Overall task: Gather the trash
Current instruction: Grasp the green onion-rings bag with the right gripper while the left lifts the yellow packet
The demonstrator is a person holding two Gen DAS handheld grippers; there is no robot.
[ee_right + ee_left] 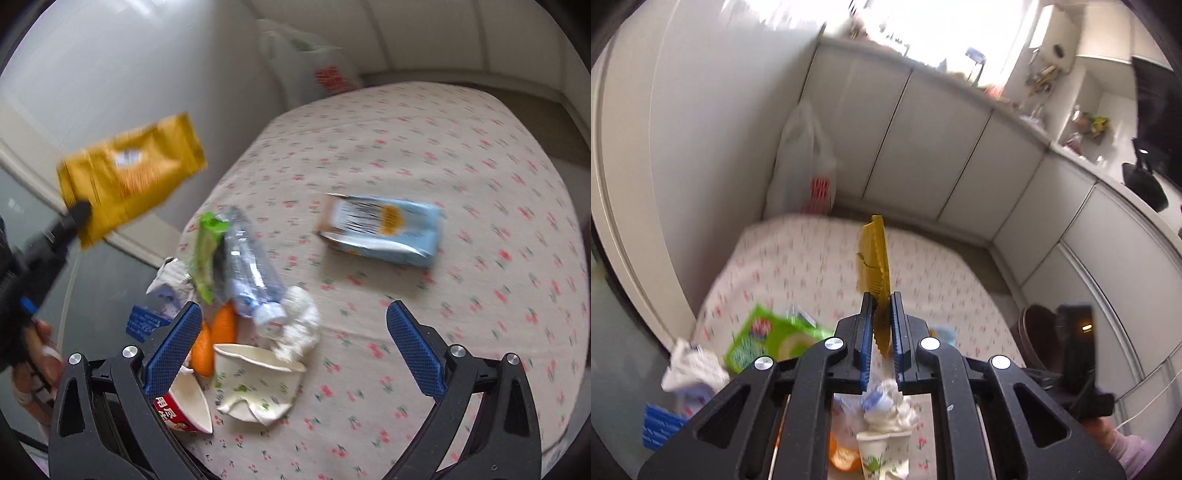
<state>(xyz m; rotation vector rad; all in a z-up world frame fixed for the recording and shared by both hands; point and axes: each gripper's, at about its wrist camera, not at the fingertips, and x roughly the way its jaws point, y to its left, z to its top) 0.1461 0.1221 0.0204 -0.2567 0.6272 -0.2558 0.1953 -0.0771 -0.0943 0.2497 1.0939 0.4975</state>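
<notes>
White Chinese characters, "用" legible, stand on the crushed red paper cup; other print is blurred.

One yellow snack wrapper, up and left of the right gripper. One light blue packet, ahead of it on the right. Two paper cups beside its left finger: one crushed white cup, one red-printed cup. Two orange peel pieces. One crushed plastic bottle. One green wrapper. One white tissue wad. One hanging plastic bag, far ahead.
</notes>
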